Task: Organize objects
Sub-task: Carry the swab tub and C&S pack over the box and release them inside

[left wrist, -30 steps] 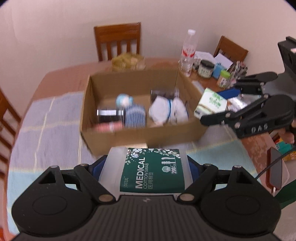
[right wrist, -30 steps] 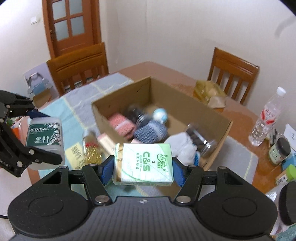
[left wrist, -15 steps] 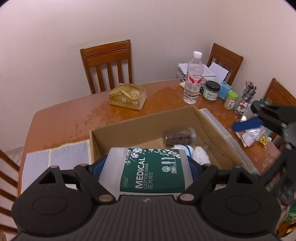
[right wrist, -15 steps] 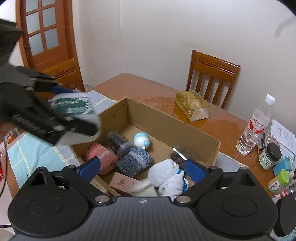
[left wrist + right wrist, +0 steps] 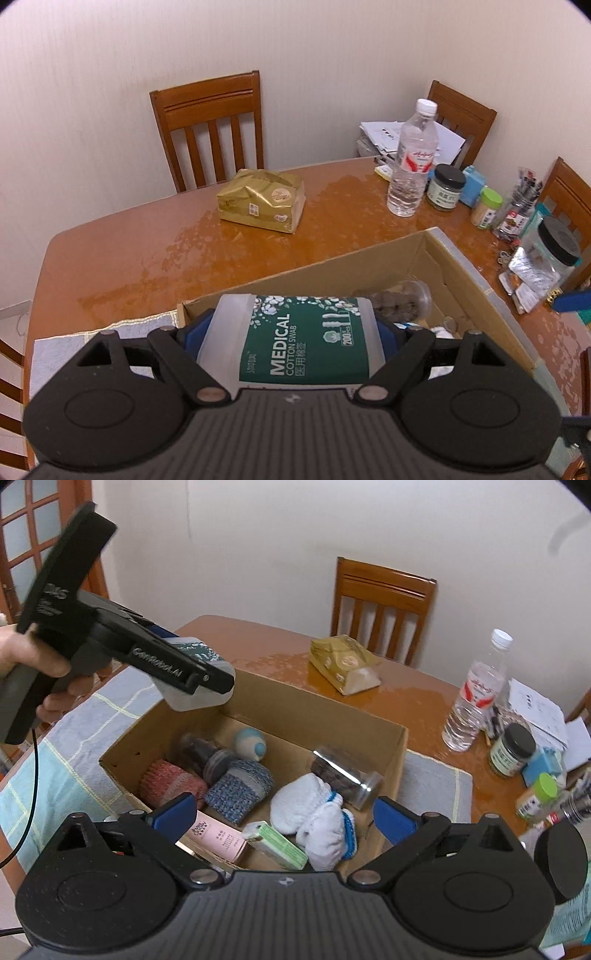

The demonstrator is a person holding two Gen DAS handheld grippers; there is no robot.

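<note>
Holding the cotton swab tub clamped in my left tool above the cardboard box, right tool spread empty, I judge lowering and releasing comes next.

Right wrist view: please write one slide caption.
Open right gripper above a cardboard box; left gripper carries a cotton swab tub.

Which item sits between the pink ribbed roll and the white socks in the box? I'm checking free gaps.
In the right wrist view, a blue knitted roll lies between the pink ribbed roll and the white socks.
</note>
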